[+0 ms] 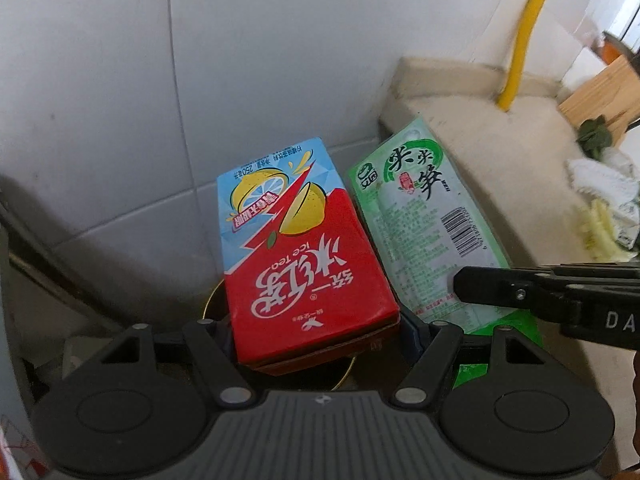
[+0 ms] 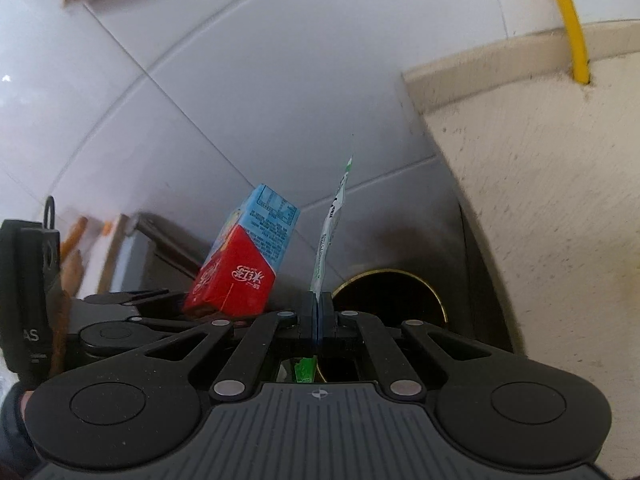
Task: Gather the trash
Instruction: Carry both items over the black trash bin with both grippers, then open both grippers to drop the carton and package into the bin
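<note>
Tongs, left: left tongs (image 1: 316, 332) clamped across the width of the red and blue ice tea carton (image 1: 300, 256), pads pressing on both its sides, carton tilted away from the camera

Tongs, right: right tongs (image 2: 318, 316) clenched tight on the lower edge of the flat green snack wrapper (image 2: 330, 224), which stands up edge-on from between the pads

Where the trash is: both pieces are in the air, side by side, just above a round dark opening with a brass-coloured rim (image 2: 434, 294), apparently a bin, in the corner by the white tiled wall (image 1: 248, 60)

Surroundings: beige worktop (image 1: 492, 140) to the right, with a yellow pipe (image 1: 516, 48) going down into it; some crumpled scraps (image 1: 604, 196) lie further along it

Done so far: two items picked up and brought over the opening

Left to do: by my reading, release both into the opening, then go back for the scraps, if they count as trash

Risk: wrapper is light and may cling to the pads or drift past the rim
</note>
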Tool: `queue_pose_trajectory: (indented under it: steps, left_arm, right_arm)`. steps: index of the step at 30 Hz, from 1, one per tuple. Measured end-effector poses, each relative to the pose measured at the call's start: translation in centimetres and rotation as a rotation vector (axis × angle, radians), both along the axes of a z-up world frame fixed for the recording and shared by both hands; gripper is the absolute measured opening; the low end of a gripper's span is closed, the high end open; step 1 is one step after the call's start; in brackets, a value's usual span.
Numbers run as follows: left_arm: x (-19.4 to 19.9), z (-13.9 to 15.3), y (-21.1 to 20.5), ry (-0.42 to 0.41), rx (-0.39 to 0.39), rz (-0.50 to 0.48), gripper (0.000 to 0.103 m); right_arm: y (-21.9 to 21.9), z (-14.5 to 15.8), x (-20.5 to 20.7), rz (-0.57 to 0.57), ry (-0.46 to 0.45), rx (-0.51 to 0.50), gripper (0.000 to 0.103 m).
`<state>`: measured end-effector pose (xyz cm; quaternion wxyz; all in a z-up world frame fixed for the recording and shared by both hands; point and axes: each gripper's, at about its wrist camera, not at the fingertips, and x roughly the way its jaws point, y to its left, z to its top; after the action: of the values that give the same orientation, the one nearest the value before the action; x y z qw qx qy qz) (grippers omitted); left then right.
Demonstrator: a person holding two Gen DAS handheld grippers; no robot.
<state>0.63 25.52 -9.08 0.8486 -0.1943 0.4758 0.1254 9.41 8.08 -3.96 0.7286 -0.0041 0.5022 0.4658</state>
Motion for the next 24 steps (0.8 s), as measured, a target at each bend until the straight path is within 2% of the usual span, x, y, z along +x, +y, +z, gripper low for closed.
queue_pose_trajectory:
  steps: [15, 18, 22, 24]
  left_arm:
    - [2.4, -3.9, 1.4, 0.145, 0.022, 0.025, 0.066]
    - [3.0, -4.5, 1.7, 0.175, 0.02, 0.025, 0.066]
    - [3.6, -5.1, 1.8, 0.196, 0.042, 0.021, 0.066]
    - [3.6, -5.3, 2.3, 0.205, 0.024, 0.033, 0.066]
  right_arm:
    - [4.6, -5.4, 0.5, 0.022, 0.032, -0.131, 0.003]
    - [5.6, -6.3, 0.8, 0.018, 0.037, -0.154, 0.012]
    - [6.8, -7.8, 1.1, 0.015, 0.059, -0.182, 0.013]
    - [7.0, -8.1, 1.2, -0.002, 0.058, -0.194, 0.013]
